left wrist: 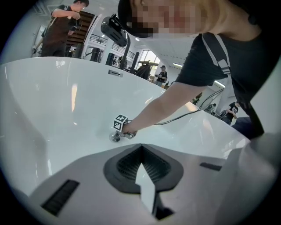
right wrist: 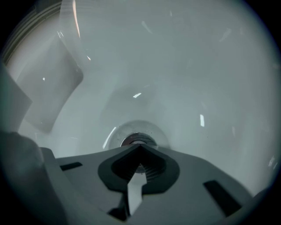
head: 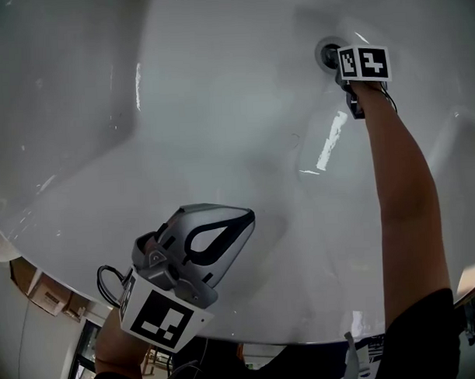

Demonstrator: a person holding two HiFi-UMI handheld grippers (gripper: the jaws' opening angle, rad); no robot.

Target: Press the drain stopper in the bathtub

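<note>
Right gripper [right wrist: 139, 150] jaws closed, empty, tip at chrome drain stopper [right wrist: 137, 139], which is half hidden; contact unclear. Left gripper [left wrist: 141, 151] closed, empty, over bathtub [head: 219, 108] near rim.

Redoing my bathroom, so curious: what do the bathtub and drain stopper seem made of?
The bathtub: glossy white, likely acrylic or enamel, judging by sharp light streaks on it. The drain stopper: polished metal, probably chrome, given its silvery mirror-like ring.
</note>
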